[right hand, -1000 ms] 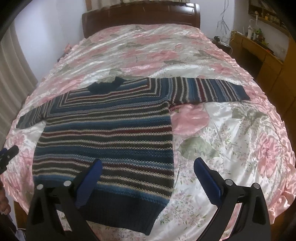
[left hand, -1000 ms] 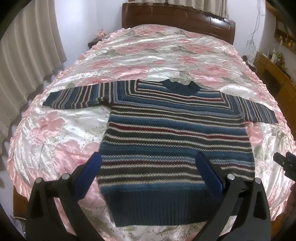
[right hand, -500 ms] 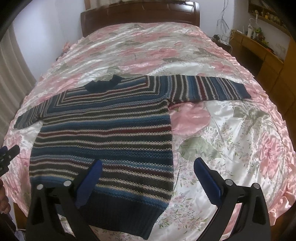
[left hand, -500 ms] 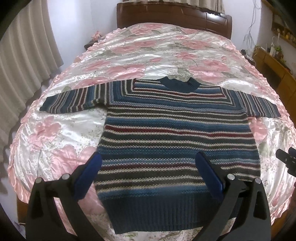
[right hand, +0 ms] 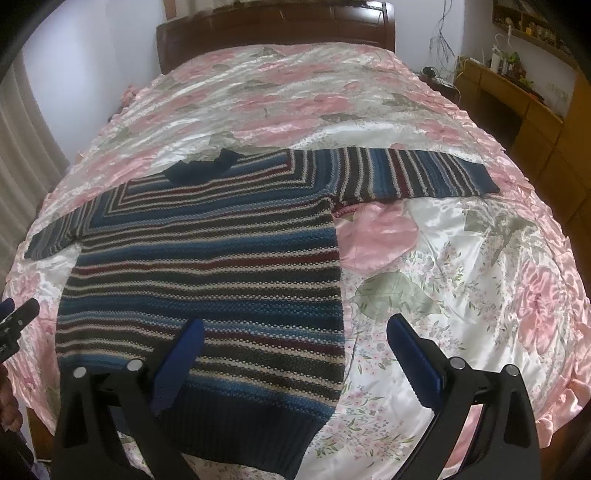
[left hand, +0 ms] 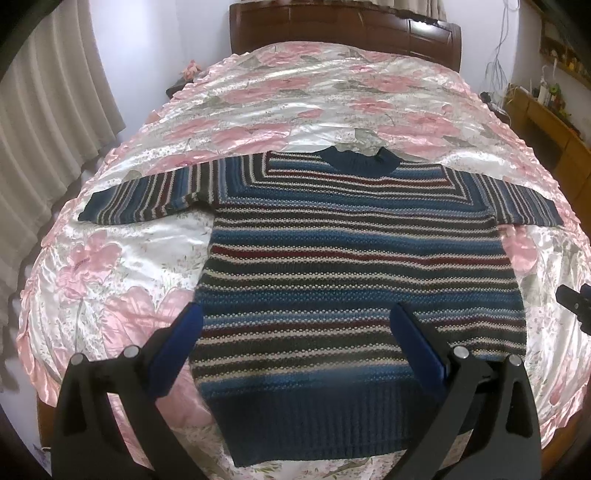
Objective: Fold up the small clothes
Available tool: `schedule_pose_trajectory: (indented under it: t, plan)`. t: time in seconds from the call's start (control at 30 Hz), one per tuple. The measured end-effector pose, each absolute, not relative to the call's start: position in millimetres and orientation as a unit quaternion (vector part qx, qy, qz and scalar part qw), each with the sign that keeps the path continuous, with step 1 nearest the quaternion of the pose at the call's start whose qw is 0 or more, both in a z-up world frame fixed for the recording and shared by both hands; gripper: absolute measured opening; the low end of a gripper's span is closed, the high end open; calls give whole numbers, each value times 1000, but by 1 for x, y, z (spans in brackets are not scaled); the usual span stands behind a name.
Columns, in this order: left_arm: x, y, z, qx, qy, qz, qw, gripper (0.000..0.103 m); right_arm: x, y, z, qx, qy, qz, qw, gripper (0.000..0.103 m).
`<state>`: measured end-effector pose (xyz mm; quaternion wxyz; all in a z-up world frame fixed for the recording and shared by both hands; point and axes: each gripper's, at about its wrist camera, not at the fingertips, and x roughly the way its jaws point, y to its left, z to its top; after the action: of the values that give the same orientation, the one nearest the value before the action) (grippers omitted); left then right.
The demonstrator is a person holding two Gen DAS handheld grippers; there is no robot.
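Both views are creeping closer; your left gripper (left hand: 295,332) and right gripper (right hand: 293,343) are hanging wide open, empty, while the sweater (left hand: 351,266) is lying flat, sleeves at nine and three o'clock, ready for folding.

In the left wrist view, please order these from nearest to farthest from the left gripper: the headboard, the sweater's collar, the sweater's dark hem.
From the left gripper, which is open:
1. Dark hem of the sweater, just below the fingers.
2. Collar, at the sweater's far end, centre.
3. Headboard, beyond the bed cover, at the top.
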<state>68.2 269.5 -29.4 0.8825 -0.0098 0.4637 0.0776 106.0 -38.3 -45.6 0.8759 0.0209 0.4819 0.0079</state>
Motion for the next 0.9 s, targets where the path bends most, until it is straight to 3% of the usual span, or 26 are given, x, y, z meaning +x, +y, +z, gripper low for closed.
schedule_pose_trajectory:
  t: [0.9]
  plan:
    - [71, 275, -28, -4, 463, 79, 883, 100, 106, -35, -47, 15, 480, 10, 877, 99]
